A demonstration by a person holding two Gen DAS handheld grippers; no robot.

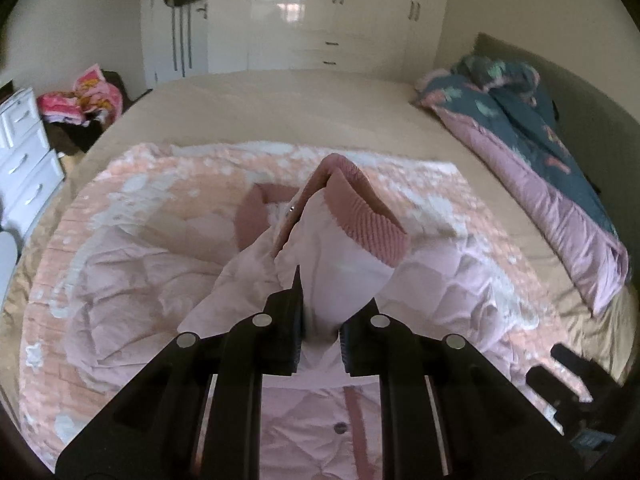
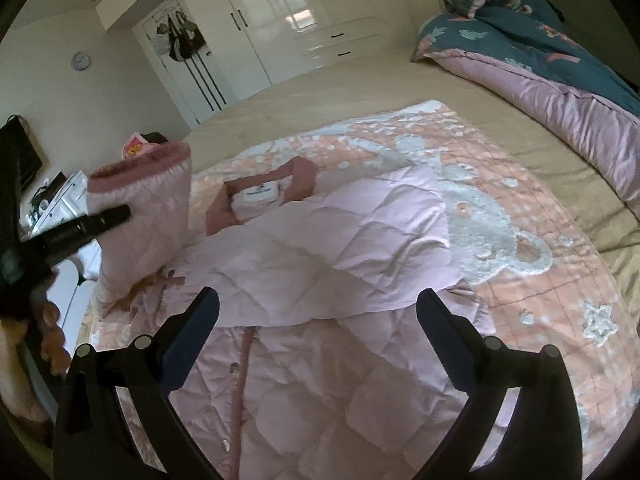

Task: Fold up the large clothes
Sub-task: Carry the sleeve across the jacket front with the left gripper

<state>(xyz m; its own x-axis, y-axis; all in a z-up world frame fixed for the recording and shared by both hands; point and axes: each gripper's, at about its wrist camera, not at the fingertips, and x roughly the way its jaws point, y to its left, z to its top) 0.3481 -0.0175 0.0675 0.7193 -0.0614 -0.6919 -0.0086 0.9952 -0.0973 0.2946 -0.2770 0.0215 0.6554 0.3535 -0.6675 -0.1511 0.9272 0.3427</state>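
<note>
black fingers of the left claw (image 1: 320, 340) are pinched tight on the pink sleeve (image 1: 344, 264), just below its darker ribbed cuff (image 1: 360, 208). the sleeve stands up from the claw, lifted over the rest of the pink quilted jacket (image 2: 320, 256). the jacket lies flat on a peach blanket (image 2: 520, 200) on the bed (image 2: 320, 88). the right claw (image 2: 318, 308) is wide open and holds nothing, and it hangs just above the front of the jacket.
</note>
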